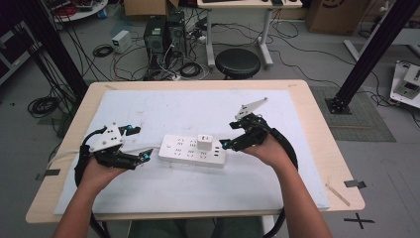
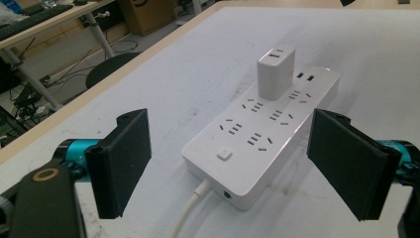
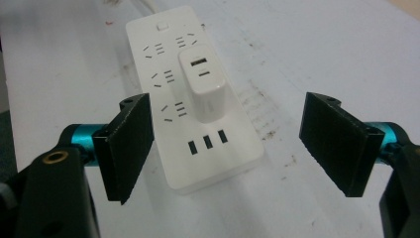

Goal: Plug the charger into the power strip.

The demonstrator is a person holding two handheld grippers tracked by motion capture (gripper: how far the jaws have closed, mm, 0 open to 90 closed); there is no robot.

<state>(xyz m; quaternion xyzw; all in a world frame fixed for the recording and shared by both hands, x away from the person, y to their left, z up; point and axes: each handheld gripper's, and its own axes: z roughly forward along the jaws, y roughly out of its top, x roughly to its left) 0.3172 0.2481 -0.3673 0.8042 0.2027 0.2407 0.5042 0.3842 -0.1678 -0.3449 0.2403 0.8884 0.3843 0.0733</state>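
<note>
Power strip point(image 1: 192, 150) with plugged-in charger point(image 1: 204, 142) lying between left tongs point(image 1: 139, 144) and right tongs point(image 1: 229, 135), both spread wide, gripping nothing.

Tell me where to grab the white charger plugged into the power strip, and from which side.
Grip the charger by its two broad flat faces, coming from above with the right tongs, which are open near it. It stands upright above the power strip.

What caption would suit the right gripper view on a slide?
Open tool poised at the end of a white power strip with a charger plugged in.
</note>
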